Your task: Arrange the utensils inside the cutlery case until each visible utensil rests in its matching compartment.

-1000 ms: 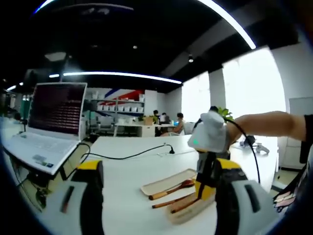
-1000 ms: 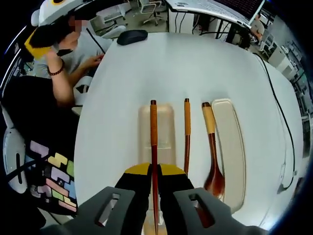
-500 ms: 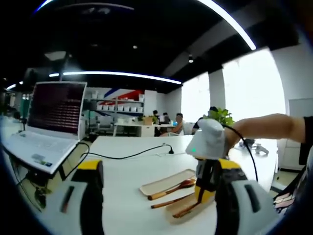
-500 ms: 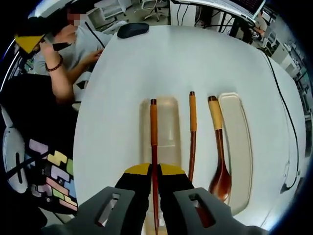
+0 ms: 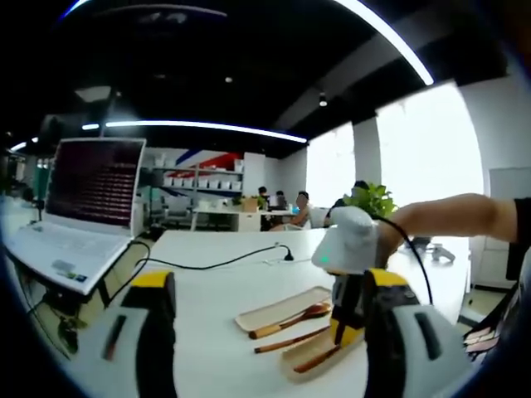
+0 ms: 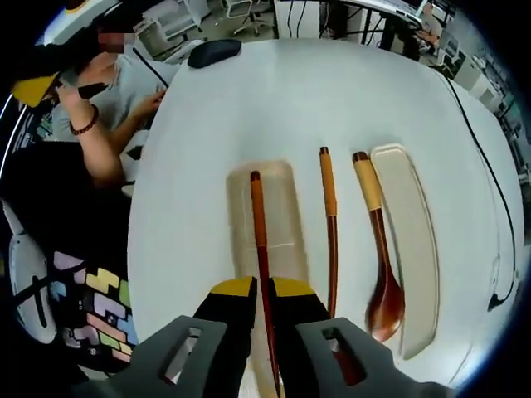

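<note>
Looking along the left hand-held gripper (image 5: 265, 332), its two jaws stand wide apart with nothing between them, above a white bench (image 5: 216, 290). Past them lie the flat beige case lid (image 5: 278, 308), a wooden spoon (image 5: 290, 319) beside it, one dark chopstick (image 5: 290, 341) on the bench, and the cutlery case (image 5: 311, 363) nearest the right jaw. The right hand-held gripper (image 5: 347, 319) comes in from the right, over the case, with a person's arm (image 5: 452, 214) behind it. An open laptop (image 5: 79, 211) sits at the left, a black cable (image 5: 216, 265) trailing across the bench.

In the right gripper view, the right hand-held gripper (image 6: 264, 311) has its jaws pressed together on a chopstick held over the case (image 6: 270, 211), its far tip above the case's far end. The second chopstick lies on the bench just right of the case, then the spoon, then the lid (image 6: 411, 240). A dark mouse (image 6: 213, 52) rests at the far edge, near a seated person (image 6: 99, 108).
</note>
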`<state>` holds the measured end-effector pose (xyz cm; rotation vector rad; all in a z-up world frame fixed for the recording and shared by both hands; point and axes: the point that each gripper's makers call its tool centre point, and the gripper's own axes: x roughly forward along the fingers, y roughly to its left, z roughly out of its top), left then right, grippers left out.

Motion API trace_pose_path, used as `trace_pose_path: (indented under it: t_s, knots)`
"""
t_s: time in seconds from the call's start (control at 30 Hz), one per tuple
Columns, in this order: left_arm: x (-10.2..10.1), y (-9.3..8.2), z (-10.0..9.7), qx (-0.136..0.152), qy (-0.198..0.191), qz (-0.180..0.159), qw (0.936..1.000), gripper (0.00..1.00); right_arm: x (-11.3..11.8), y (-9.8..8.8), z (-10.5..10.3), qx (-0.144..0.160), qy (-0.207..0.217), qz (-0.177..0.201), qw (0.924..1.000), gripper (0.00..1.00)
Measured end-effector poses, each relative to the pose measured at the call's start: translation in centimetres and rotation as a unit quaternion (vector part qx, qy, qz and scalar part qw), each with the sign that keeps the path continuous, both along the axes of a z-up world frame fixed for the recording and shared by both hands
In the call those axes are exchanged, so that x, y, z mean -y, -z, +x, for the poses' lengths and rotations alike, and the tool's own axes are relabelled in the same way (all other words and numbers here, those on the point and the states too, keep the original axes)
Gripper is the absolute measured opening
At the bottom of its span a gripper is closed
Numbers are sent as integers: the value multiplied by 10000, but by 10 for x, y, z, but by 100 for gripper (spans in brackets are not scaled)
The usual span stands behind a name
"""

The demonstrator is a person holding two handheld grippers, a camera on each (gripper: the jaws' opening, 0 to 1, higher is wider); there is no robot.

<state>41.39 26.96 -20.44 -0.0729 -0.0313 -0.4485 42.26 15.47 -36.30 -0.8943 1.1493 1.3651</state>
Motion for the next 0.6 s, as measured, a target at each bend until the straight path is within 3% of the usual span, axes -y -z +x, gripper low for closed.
trace_pose_path:
  t_s: [0.17,0.33,0.4,0.47,0.6]
  knots:
    - [-1,1,1,-20,-23,3,10000,99,-3,-15,-2,108,87,224,9997,7]
    - [0,0,0,3,3,-15,10000,99,-8,-25,8,222,123,380,9990,8]
    - [-1,0,0,4,-9,-11,10000,99,-7,-23,16,449,199,399,9980,8]
    - [-2,0,0,1,-29,-4,10000,99,-7,-25,37,911,312,463,9943,8]
    - [-2,-1,-1,17,-15,-23,10000,99,-7,-21,47,921,436,535,9934,9]
